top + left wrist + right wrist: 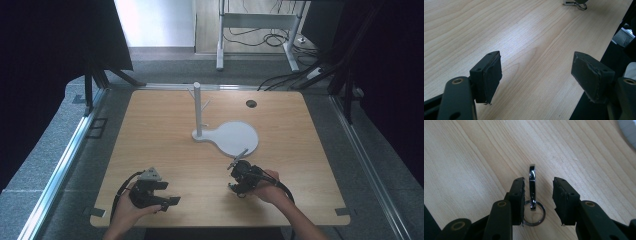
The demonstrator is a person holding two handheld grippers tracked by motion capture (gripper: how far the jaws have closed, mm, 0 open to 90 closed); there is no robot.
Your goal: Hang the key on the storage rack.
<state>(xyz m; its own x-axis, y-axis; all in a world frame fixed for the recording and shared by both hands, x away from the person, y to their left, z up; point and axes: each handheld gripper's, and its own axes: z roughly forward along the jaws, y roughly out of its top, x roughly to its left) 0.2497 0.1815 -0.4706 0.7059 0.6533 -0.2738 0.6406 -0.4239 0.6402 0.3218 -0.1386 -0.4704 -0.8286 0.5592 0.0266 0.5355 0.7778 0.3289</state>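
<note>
The clip (532, 187) with its ring (534, 216) lay flat on the tabletop (165, 135), between the right gripper's (538, 195) part-spread jaws, unpinched, at 5 o'clock from the stand (225, 136). The left gripper (536, 75) rested spread wide at 7 o'clock, holding nothing.

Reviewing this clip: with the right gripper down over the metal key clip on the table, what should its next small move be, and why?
Probably close the right gripper on the key clip. The clip lies flat on the wooden table between the two open jaws, nearer one pad than the other, and neither pad seems to press it yet. The stand with pegs looks like the likely destination, but that is a guess.
</note>
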